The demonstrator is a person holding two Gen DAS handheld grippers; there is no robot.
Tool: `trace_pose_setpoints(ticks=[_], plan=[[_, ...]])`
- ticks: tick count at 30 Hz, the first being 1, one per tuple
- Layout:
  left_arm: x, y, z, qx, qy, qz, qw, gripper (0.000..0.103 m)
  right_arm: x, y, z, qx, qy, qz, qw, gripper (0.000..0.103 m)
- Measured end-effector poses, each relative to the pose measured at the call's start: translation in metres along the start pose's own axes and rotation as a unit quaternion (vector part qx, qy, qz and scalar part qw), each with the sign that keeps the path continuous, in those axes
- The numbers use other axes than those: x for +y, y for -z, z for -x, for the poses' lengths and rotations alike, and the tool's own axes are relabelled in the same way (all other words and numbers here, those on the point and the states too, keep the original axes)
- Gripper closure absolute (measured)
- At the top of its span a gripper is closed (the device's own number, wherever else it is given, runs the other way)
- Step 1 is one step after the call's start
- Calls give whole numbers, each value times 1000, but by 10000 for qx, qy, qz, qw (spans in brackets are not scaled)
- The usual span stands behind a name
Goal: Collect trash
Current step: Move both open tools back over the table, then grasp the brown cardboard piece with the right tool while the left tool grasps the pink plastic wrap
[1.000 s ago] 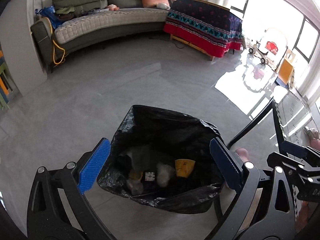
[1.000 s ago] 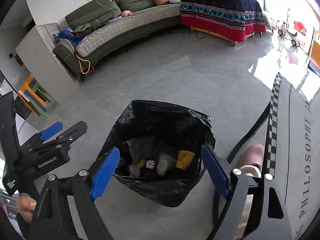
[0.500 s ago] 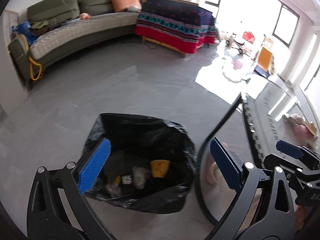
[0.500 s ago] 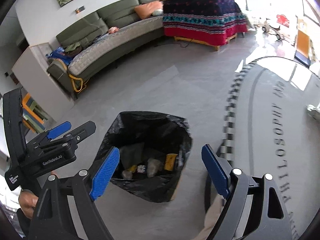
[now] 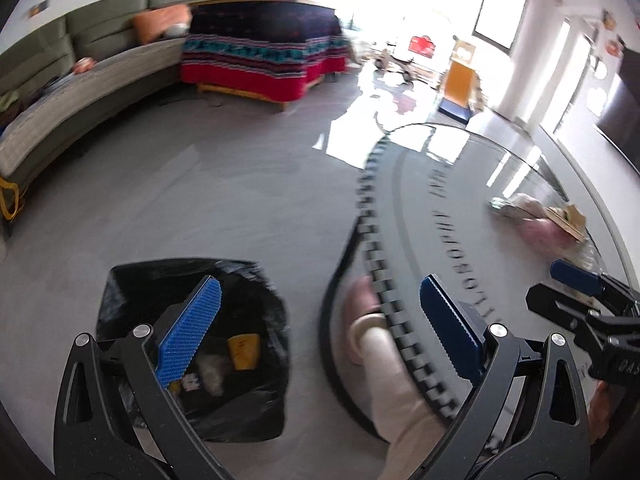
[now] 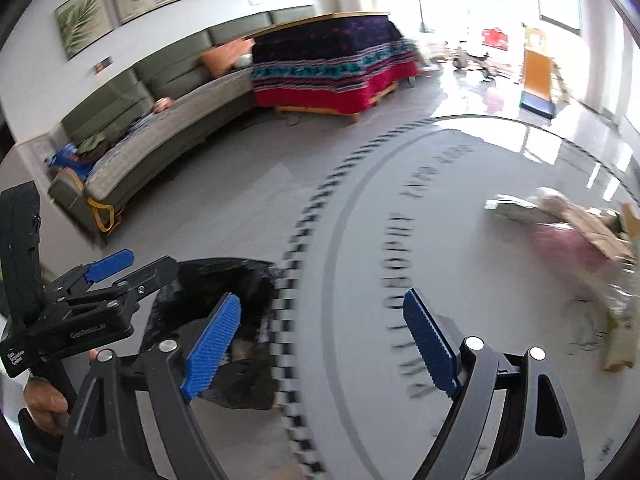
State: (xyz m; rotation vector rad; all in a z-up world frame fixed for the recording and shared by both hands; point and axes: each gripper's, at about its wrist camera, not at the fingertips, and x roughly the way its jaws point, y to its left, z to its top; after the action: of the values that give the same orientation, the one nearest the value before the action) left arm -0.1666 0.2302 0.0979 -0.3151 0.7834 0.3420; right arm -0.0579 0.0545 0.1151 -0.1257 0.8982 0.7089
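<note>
A black trash bag (image 5: 160,288) stands open on the grey floor, with a yellow scrap (image 5: 243,351) and pale bits inside. In the right wrist view the trash bag (image 6: 244,280) shows at lower left. A blurred pile of trash (image 5: 536,220) lies on the round glass table (image 5: 500,168): pink, brown and pale pieces; the same pile of trash (image 6: 572,232) appears at the right of the table (image 6: 460,184). My left gripper (image 5: 320,328) is open and empty over the table's edge. My right gripper (image 6: 320,340) is open and empty above the table's near part.
A person's foot in a pink slipper (image 5: 360,296) shows under the glass beside the bag. A green sofa (image 6: 160,120) and a bed with a patterned cover (image 6: 328,60) line the far wall. An orange toy slide (image 6: 538,76) stands by the windows.
Both views have swung right and up, from over the trash bag toward the glass table. The bag has slid to the lower left and the trash pile has come into sight. Both grippers stay open.
</note>
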Motion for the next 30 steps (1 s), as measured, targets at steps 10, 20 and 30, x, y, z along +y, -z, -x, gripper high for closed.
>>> trace_pose_setpoints(ticks=[10,20,30], plan=[[-101,-23,-20,109,622,-883,9941,6,-108,-7,53,-385,826,-802,9926,18],[-179,-24,-34,288,1109,-1621,9801,6,-228,-13,71,-357,957,-2096,9724,30],[-214,-20,-55,458,1274,-2005,9703,6,-280,-5,33,88,94,-3364,9416,54]])
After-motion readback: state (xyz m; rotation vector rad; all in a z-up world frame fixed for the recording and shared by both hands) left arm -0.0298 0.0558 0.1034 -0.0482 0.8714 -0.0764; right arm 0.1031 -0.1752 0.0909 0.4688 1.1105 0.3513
